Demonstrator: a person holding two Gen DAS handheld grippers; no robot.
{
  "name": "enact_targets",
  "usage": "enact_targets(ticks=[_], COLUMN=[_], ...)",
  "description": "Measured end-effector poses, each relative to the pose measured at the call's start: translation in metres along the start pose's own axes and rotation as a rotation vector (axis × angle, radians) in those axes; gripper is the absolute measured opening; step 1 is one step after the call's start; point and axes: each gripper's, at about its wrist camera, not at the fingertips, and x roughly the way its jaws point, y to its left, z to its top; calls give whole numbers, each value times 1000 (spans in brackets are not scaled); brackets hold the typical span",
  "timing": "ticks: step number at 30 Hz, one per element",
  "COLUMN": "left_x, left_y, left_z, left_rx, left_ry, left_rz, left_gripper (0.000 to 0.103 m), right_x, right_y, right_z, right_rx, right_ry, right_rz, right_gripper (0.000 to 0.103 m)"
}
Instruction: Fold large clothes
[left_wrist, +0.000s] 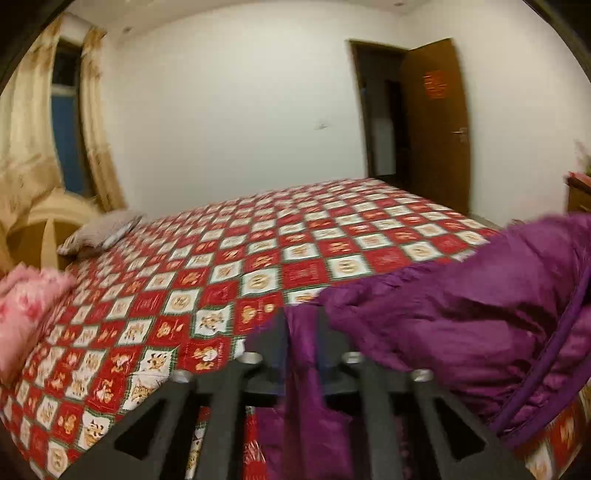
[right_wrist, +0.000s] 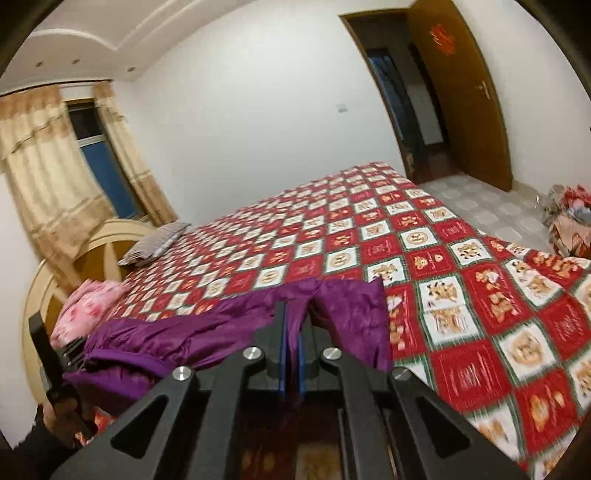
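Both my grippers, left (left_wrist: 303, 325) and right (right_wrist: 293, 321), pinch purple padded jacket (left_wrist: 461, 314) over checkered bedspread (left_wrist: 221, 266); jacket blurred, hem cut off.

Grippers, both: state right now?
Left gripper: closed, pinching the purple jacket.
Right gripper: closed on the same purple jacket, fabric between its blue pads.
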Motion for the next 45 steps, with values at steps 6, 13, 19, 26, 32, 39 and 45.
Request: enact_targets(ticks=[6, 13, 19, 26, 32, 39, 45], left_x=[16, 83, 111, 168, 211, 225, 232], left_y=[25, 16, -33, -64, -19, -23, -22], left_z=[29, 26, 17, 5, -29, -37, -39], left_rx=[-81, -88, -51, 90, -58, -52, -57], left_ry=[-160, -23, 11, 98, 311, 336, 363], left_rz=[179, 388, 381, 463, 514, 512, 501], left_gripper=[102, 102, 102, 102, 102, 102, 102], right_x=[75, 151, 211, 292, 327, 349, 357], right_y=[-25, -42, 1, 68, 50, 36, 24], right_z=[29, 46, 35, 1, 1, -9, -9], right_rx=[27, 97, -25, -224, -218, -182, -135], right_ry=[62, 6, 58, 185, 202, 198, 219], right_rz=[-50, -204, -183, -143, -206, -205, -199], right_gripper=[6, 81, 80, 77, 77, 78, 78])
